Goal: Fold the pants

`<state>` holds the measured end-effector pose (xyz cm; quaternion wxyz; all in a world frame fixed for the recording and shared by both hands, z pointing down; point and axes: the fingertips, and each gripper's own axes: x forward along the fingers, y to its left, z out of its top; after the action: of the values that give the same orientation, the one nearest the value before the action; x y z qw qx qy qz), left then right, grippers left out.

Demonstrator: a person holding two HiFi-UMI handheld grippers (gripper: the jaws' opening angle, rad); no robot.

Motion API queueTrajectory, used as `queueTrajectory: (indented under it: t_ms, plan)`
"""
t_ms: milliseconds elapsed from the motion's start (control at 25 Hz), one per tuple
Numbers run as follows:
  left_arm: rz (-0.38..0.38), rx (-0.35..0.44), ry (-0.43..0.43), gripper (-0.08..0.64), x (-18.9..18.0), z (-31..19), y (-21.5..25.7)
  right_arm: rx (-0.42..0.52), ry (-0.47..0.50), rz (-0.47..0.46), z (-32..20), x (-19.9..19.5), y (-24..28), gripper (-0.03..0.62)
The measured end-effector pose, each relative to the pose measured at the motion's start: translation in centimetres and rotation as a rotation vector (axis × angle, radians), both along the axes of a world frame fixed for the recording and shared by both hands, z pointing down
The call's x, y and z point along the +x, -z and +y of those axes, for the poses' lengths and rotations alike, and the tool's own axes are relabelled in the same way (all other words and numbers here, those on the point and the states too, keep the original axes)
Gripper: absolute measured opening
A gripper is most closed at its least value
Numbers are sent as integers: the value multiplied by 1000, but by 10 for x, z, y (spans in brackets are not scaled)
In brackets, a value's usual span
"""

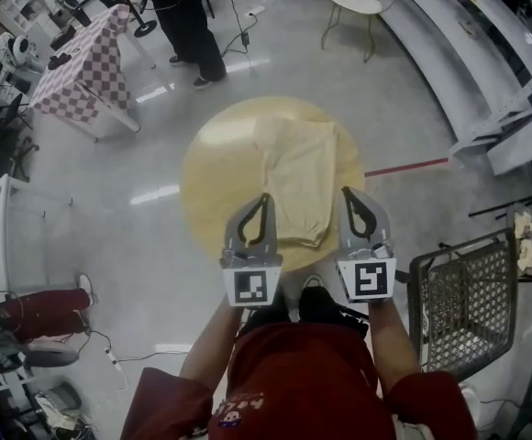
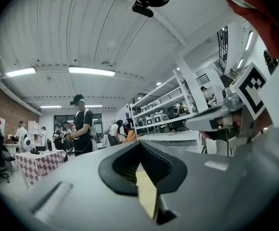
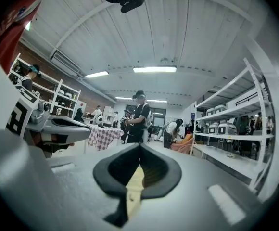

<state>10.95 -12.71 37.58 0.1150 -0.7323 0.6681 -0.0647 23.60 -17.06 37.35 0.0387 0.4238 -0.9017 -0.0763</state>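
Note:
Cream pants (image 1: pixel 299 177) lie lengthwise on a round yellow table (image 1: pixel 216 168), folded into a long strip whose near end reaches the table's front edge. Both grippers are held level in front of me, one on each side of that near end and apart from the cloth. My left gripper (image 1: pixel 264 198) is shut with nothing in it, and so is my right gripper (image 1: pixel 347 192). In the left gripper view the shut jaws (image 2: pixel 140 143) show only a sliver of yellow through their hollow. The right gripper view shows the same shut jaws (image 3: pixel 139 146).
A wire basket cart (image 1: pixel 463 301) stands to the right of me. A checkered table (image 1: pixel 83 62) is at the far left, with a person (image 1: pixel 188 16) standing beside it. A white round stool (image 1: pixel 353 3) and long shelves (image 1: pixel 486 53) are at the back right.

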Motion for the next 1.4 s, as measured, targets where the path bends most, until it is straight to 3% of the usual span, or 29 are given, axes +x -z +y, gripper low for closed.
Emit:
queueTrajectory:
  t_ms: [120,240,400,640,840,1080,1400]
  plan:
    - [-93,-68,-32,6,1,3,-15,-4,27,76,5,-7,-16,0]
    - [-192,-141,-76,9,2,7,-37,-29,68,208,16,-17,-41,0]
    - [-274,-267,-154,59,16,18,-78,-83,117,345,33,-17,-80,5]
    - [-434,-496,-299,175,27,31,-148,-174,186,526,50,-17,-136,62]
    - [-543,-684,-417,234,31,41,-197,-273,317,683,62,-26,-185,146]
    - [-634,-845,-542,273,38,52,-241,-344,462,882,79,-21,-235,172]
    - [-690,-936,-609,282,41,51,-279,-341,571,1089,84,-18,-280,210]
